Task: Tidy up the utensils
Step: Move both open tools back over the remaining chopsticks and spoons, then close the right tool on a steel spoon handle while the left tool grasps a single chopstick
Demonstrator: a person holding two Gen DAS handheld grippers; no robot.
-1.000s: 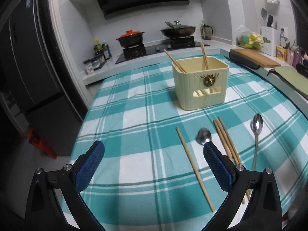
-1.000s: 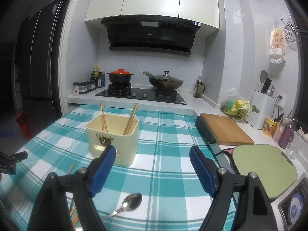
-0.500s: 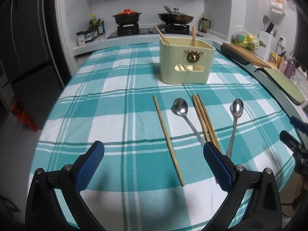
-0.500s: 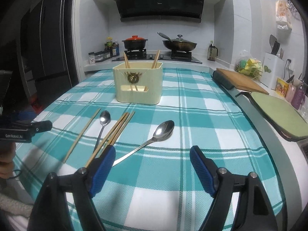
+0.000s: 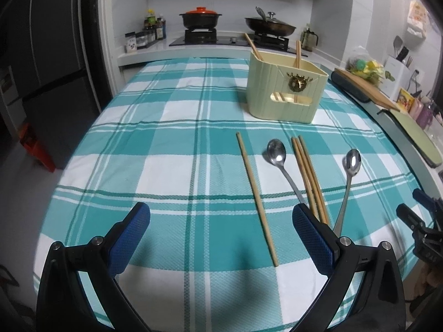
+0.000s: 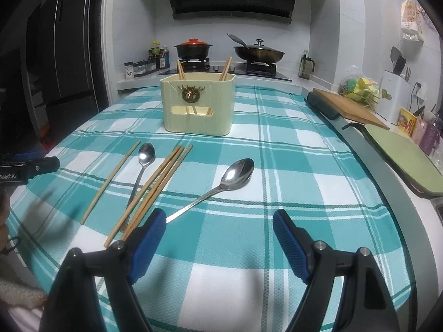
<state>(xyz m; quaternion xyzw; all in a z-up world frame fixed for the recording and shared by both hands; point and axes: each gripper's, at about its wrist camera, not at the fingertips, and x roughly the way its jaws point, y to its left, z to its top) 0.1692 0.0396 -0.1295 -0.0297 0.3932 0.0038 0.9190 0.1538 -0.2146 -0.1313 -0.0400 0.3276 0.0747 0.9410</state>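
Observation:
A cream utensil holder [image 5: 286, 88] [image 6: 198, 105] with two chopsticks standing in it sits on the teal checked tablecloth [image 5: 166, 149]. In front of it lie a single chopstick [image 5: 256, 193] [image 6: 110, 182], a small spoon [image 5: 277, 156] [image 6: 144, 163], a bundle of chopsticks [image 5: 308, 177] [image 6: 155, 188] and a larger spoon [image 5: 350, 171] [image 6: 229, 179]. My left gripper [image 5: 220, 235] is open above the cloth, the single chopstick's near end between its fingers, untouched. My right gripper [image 6: 218, 243] is open with nothing between its fingers; the large spoon's handle ends by its left pad.
A stove with a red-lidded pot [image 6: 193, 49] and a wok [image 6: 259, 52] stands behind the table. A wooden cutting board [image 6: 349, 108] and a green mat [image 6: 401, 149] lie along the right counter. A dark fridge [image 5: 49, 63] stands left. The table's near edge is just below both grippers.
Both grippers have dropped and tilted down toward the table, so the loose utensils now lie just ahead of them. The left view also rolled level. Both stayed open.

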